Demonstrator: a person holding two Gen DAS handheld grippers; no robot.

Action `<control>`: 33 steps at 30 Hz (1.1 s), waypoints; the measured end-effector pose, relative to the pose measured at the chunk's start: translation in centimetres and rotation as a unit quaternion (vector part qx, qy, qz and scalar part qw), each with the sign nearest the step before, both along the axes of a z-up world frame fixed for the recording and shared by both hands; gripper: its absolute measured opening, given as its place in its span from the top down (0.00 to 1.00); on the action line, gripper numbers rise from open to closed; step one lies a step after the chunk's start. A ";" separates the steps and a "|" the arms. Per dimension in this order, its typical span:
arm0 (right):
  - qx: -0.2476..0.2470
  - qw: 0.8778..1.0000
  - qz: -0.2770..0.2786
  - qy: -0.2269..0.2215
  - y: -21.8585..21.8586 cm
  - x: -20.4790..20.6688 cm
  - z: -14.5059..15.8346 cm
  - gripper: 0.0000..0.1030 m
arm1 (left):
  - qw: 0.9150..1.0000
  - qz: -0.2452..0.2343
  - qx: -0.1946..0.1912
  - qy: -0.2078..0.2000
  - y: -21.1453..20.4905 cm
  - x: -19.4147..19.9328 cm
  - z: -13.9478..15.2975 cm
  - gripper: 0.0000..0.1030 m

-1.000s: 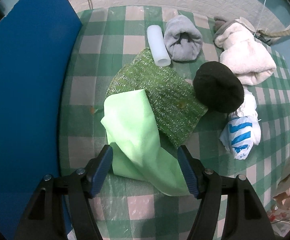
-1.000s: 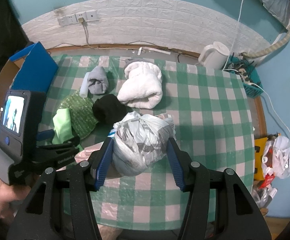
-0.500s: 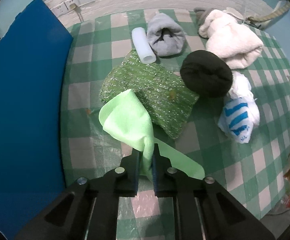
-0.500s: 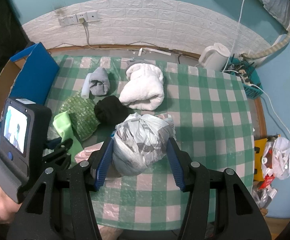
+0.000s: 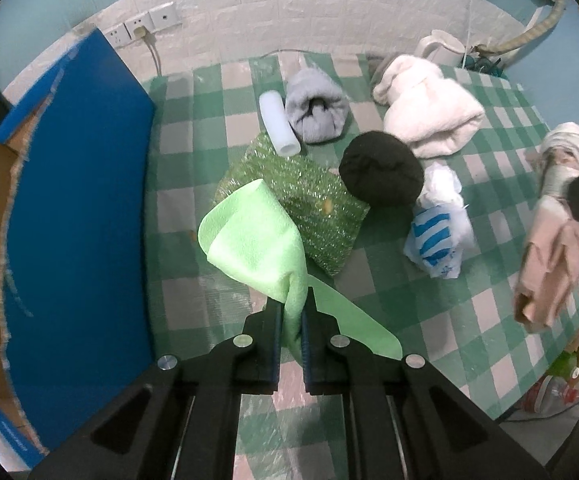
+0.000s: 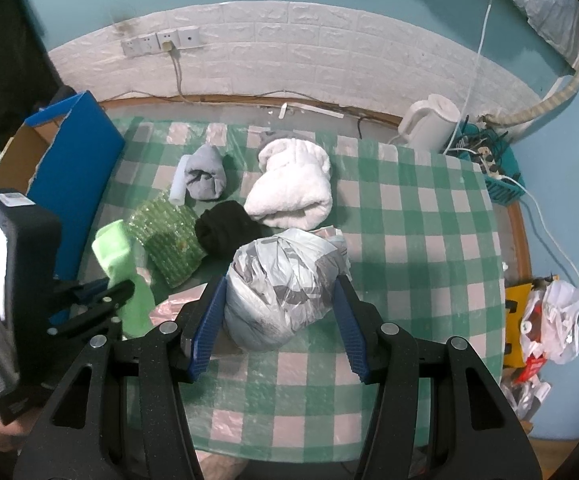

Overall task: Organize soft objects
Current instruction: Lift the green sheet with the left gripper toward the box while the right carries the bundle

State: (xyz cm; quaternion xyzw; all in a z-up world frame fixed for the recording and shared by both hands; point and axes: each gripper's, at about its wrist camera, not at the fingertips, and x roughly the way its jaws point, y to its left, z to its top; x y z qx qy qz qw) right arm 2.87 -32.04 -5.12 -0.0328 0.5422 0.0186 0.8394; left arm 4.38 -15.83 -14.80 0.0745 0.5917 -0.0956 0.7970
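Note:
My left gripper (image 5: 291, 308) is shut on a light green cloth (image 5: 249, 240), pinching a fold near its middle. The cloth's ends hang free above the green checked table (image 5: 409, 320). In the right wrist view the same cloth (image 6: 113, 248) rises from the left gripper (image 6: 105, 296) at the left. My right gripper (image 6: 280, 286) is shut on a crumpled grey-and-white plastic bag bundle (image 6: 285, 256), both blue pads against its sides. A beige cloth (image 5: 545, 264) hangs under that bundle in the left wrist view.
On the table lie a sparkly green mesh cloth (image 5: 309, 204), a black sock ball (image 5: 381, 172), a grey sock roll (image 5: 317, 108), a white tube (image 5: 277, 124), a white towel (image 5: 429, 116) and a blue-striped bag (image 5: 437, 236). A blue cardboard box (image 5: 73, 200) stands at the left, a kettle (image 6: 429, 120) at the back.
The left gripper closed on the green cloth and lifted it off the table. The right gripper and its bag bundle stayed put.

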 end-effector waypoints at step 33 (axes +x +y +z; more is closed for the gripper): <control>0.011 0.999 0.030 -0.033 4.1 0.0 4.0 0.48 | 0.994 0.012 -0.023 -0.103 8.2 -1.9 11.6 0.92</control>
